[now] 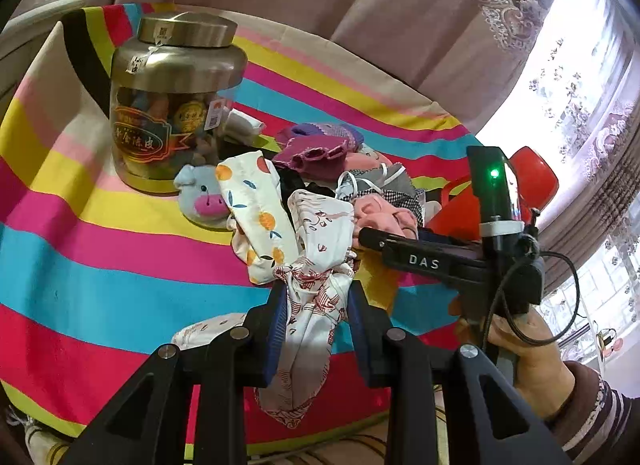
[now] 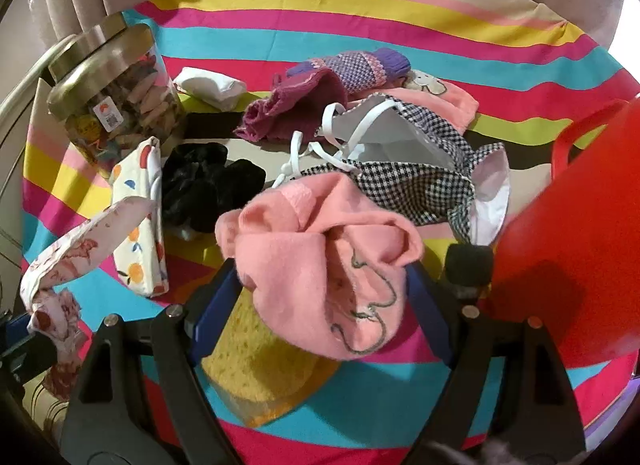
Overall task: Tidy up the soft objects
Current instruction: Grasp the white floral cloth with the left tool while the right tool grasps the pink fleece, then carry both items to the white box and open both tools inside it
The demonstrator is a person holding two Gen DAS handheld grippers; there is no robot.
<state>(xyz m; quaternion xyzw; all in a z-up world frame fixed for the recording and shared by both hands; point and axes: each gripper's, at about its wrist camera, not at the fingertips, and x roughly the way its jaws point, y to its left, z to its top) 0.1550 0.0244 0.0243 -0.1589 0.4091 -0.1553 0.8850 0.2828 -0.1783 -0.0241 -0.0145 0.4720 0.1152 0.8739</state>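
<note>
L tongs (image 1: 318, 301) pinch crumpled white/red-print cloth (image 1: 316, 225) | R tongs (image 2: 324, 285) spread round pink sock (image 2: 320, 261)

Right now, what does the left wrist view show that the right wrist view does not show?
Only the left wrist view: a grey pig plush beside the jar, the right gripper's black body with its green light, and the hand holding it.

Only the right wrist view: a yellow sponge, a black fuzzy cloth, and the pink cloth between the right gripper's wide jaws.

Both: the jar, the orange-print cloth, the red basket, and the red-patterned white cloth pinched by the left gripper.
</note>
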